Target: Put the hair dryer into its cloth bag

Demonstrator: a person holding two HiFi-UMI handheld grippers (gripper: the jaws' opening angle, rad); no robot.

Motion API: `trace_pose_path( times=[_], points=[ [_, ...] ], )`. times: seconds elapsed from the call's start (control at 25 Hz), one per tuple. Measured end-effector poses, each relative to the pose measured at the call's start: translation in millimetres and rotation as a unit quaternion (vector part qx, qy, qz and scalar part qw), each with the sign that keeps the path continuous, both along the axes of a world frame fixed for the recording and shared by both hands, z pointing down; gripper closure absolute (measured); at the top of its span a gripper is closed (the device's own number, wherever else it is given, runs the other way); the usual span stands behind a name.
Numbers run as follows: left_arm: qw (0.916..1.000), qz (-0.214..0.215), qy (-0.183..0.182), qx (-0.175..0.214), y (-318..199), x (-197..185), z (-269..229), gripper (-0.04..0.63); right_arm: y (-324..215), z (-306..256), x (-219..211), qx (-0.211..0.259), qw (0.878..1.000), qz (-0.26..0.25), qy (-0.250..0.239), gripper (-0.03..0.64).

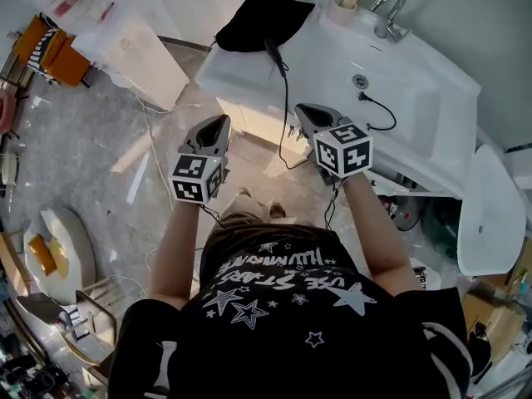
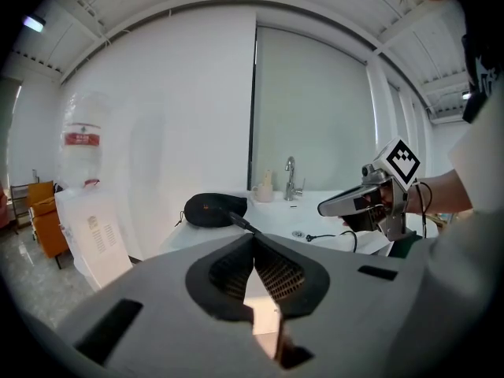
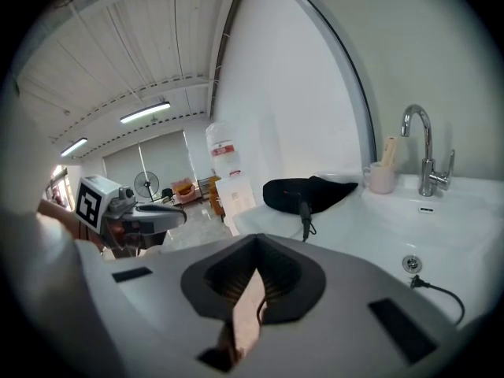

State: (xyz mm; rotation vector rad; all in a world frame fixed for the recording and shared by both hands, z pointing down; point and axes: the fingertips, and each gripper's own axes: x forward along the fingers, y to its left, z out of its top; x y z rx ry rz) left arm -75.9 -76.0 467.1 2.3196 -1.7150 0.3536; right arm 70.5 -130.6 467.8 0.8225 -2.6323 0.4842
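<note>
The black cloth bag (image 1: pixel 264 19) lies on the white counter (image 1: pixel 229 73) left of the sink, bulging, with a black cord end (image 1: pixel 274 52) sticking out of its mouth. The dryer's body is hidden. The cord (image 1: pixel 285 106) hangs over the counter's front edge, and a plug (image 1: pixel 363 98) lies in the basin. My left gripper (image 1: pixel 220 121) and right gripper (image 1: pixel 301 108) hover side by side in front of the counter, short of the bag, both shut and empty. The bag (image 2: pixel 211 209) (image 3: pixel 307 191) lies ahead in both gripper views, beyond the left gripper (image 2: pixel 253 239) and the right gripper (image 3: pixel 257 242).
A faucet (image 1: pixel 389 11) and a cup (image 1: pixel 347 7) stand at the back of the sink basin (image 1: pixel 399 77). A white toilet lid (image 1: pixel 490 214) is at the right. On the floor at left are a white leaning board (image 1: pixel 141 44) and an orange chair (image 1: pixel 58 52).
</note>
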Motion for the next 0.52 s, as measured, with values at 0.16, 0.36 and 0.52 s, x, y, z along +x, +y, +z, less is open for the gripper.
trace_pose_path(
  times=[0.16, 0.36, 0.52],
  points=[
    [1.0000, -0.007, 0.004, -0.004, 12.1, -5.1, 4.3, 0.584, 10.0, 1.9, -7.7, 0.007, 1.000, -0.009, 0.002, 0.611],
    [0.9995, -0.017, 0.025, -0.006, 31.7, -13.5, 7.9, 0.584, 29.8, -2.2, -20.7, 0.022, 1.000, -0.021, 0.009, 0.611],
    [0.9994, -0.012, 0.029, -0.012, 57.3, -20.9, 11.8, 0.584, 48.7, -6.4, -30.5, 0.027, 0.999, -0.016, 0.010, 0.612]
  ],
)
